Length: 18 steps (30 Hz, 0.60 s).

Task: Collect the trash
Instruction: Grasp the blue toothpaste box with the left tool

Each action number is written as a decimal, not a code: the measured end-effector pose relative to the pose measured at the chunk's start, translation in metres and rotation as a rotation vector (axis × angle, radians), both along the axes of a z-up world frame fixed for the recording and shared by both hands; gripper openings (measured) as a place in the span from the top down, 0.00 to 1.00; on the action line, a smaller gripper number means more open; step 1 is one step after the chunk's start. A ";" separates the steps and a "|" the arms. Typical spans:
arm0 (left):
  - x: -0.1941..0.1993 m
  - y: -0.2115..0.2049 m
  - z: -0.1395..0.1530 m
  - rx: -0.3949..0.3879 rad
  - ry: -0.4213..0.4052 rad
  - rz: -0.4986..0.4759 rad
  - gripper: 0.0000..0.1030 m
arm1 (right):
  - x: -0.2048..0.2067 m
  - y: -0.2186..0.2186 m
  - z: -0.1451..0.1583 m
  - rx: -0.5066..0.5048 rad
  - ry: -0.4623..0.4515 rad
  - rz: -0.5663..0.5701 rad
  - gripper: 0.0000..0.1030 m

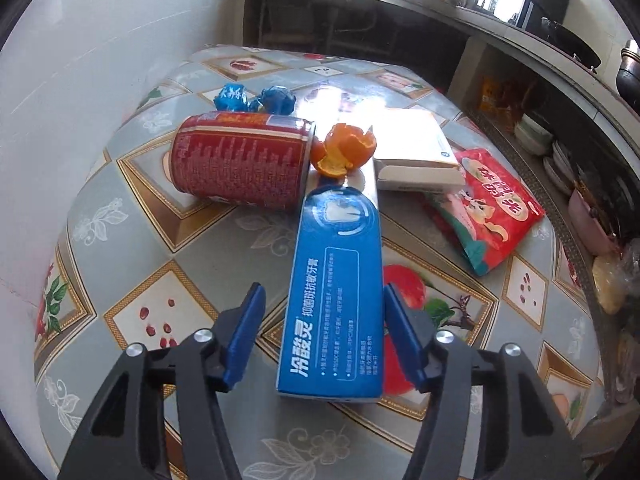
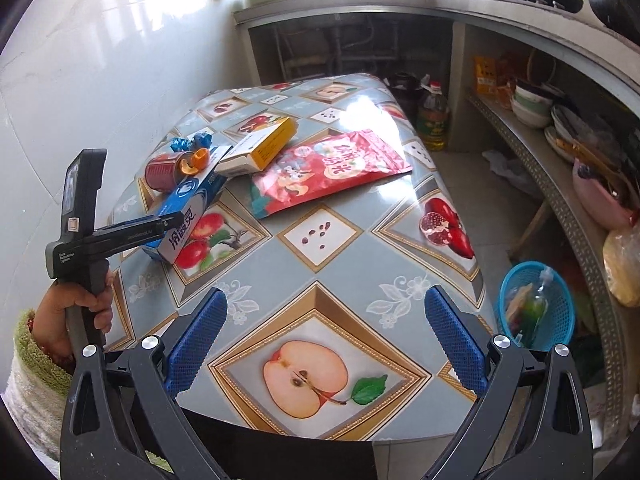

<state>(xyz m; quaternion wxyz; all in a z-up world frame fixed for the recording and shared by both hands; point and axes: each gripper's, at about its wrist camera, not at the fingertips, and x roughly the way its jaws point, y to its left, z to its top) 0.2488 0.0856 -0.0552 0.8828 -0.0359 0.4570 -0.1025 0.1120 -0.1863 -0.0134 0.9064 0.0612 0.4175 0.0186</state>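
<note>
Trash on the fruit-print worktop, blue carton between the left tool's pads

Trash lies in a cluster at the far left of the worktop (image 2: 360, 264), which wears a glossy oilcloth printed with apples, pomegranates and seeds in gold-edged diamonds. The left wrist view shows the pile close up: a long blue toothpaste carton (image 1: 336, 300) with white Chinese lettering and a tooth emblem, a red drink can (image 1: 240, 164) on its side covered in fine print, a cup of orange peel (image 1: 344, 152) touching the can's end, two crumpled blue foil wrappers (image 1: 254, 98) behind it, a white cardboard box (image 1: 416, 156) with an open flap, and a red snack pouch (image 1: 492, 212) with cartoon squirrels.

The left tool (image 1: 324, 340) straddles the carton's near end, half open; its ribbed blue pads stand just off the carton's sides, the right one nearly touching, so nothing is gripped.

Only the right wrist view shows the person's hand (image 2: 76, 316) on the left handle, the box's yellow side, and a blue mesh basket (image 2: 536, 308) on the floor beside the worktop with scraps inside. The right tool (image 2: 326, 340) hangs wide open over a halved-apple print, empty.
</note>
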 end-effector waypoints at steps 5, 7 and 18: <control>-0.015 0.005 0.001 -0.028 0.024 0.007 0.55 | 0.007 0.009 -0.003 0.016 0.014 0.023 0.08; -0.029 0.007 0.002 -0.044 0.045 0.002 0.55 | 0.008 0.013 -0.004 0.018 0.019 0.028 0.08; -0.138 0.014 0.005 -0.061 0.177 -0.101 0.55 | 0.014 0.017 -0.008 0.067 0.035 0.075 0.23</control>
